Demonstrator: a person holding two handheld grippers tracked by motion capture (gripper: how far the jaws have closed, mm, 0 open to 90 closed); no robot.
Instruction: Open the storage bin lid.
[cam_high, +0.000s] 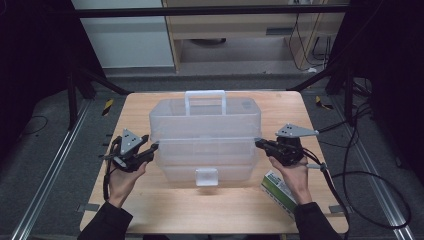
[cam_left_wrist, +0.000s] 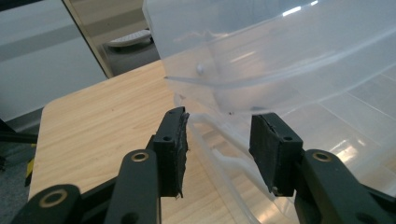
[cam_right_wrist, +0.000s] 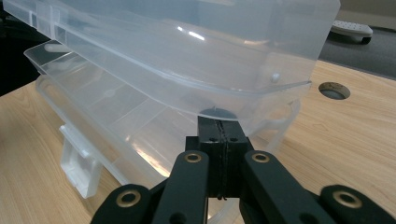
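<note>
The wooden table (cam_high: 150, 200) holds a big clear plastic box (cam_high: 205, 135) in its middle, lid lifted. The left tongs (cam_high: 154, 146) sit at the box's left end, jaws apart around its rim. The right tongs (cam_high: 260, 143) are squeezed together under the lid's right edge.

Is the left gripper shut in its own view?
No: the left gripper has its jaws standing apart, with the rim of the clear box between them and neither pad pressing on it.
</note>
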